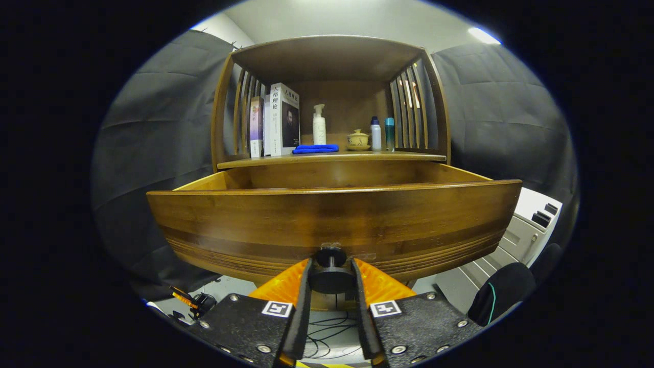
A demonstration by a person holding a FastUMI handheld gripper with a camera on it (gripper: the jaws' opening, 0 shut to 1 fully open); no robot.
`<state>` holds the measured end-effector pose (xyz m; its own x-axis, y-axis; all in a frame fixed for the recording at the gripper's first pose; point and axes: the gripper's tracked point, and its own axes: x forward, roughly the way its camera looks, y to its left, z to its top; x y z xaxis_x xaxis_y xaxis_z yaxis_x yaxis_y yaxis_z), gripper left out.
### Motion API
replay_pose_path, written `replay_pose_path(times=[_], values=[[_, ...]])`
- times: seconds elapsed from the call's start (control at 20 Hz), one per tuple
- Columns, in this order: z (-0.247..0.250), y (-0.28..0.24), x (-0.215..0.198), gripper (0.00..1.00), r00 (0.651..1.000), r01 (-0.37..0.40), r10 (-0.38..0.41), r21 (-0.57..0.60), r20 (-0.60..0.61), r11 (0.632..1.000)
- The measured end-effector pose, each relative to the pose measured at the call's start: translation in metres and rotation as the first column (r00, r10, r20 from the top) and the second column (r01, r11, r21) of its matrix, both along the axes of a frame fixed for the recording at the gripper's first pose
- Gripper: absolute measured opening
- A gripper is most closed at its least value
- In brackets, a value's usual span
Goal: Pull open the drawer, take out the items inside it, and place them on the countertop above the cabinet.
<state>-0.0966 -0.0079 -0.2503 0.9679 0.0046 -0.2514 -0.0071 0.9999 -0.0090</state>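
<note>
Gripper [331, 278] pinches the drawer knob [331, 276] with both fingers pressed on it, and we see the drawer [332, 220] pulled well out under the countertop [332, 158] (books [278, 120], blue cloth [315, 148] and bottles [319, 125] stand above).

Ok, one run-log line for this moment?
drawer: pulled open | gripper: shut on knob | drawer contents: hidden | countertop: books, bottles, blue cloth
</note>
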Motion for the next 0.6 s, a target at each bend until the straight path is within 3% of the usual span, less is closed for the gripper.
replay_pose_path(times=[0.25,0.6], values=[[0.048,0.01,-0.006,0.96,0.994,-0.072,0.076,-0.06,0.073,0.996],[0.116,0.015,0.011,0.96,0.995,-0.074,0.077,-0.038,0.057,0.996]])
